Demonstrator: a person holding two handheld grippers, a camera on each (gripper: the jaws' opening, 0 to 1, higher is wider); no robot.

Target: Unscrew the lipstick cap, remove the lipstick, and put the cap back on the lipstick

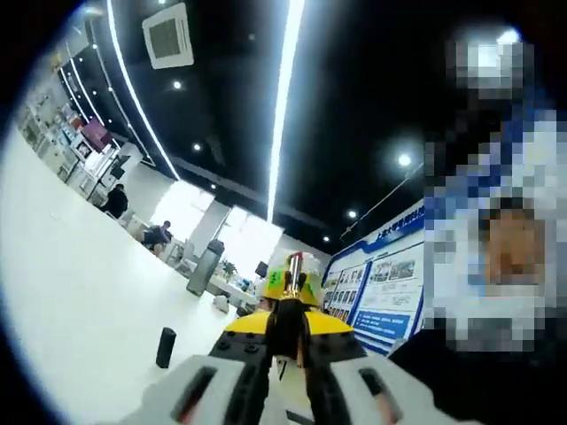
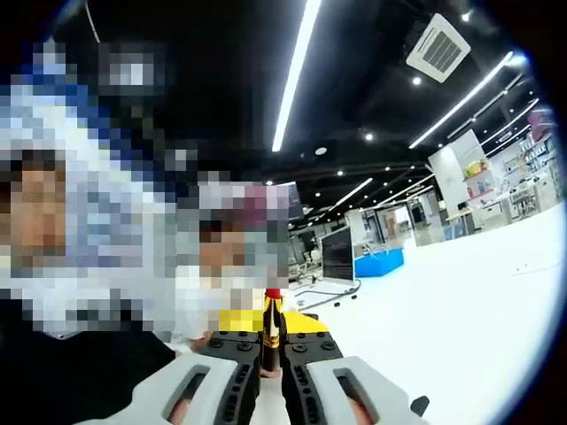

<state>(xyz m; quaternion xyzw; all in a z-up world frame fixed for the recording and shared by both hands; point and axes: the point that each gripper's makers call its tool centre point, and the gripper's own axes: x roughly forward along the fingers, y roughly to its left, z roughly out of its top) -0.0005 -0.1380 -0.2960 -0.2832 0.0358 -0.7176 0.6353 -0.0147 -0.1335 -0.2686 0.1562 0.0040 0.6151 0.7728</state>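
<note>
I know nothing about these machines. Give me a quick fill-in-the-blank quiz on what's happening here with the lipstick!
1. The black cap stands by itself on the ___ table.
2. The right claw is ___ on the lipstick.
3. The lipstick's bare tip is coloured ___.

Missing words: white; shut; red.
</note>
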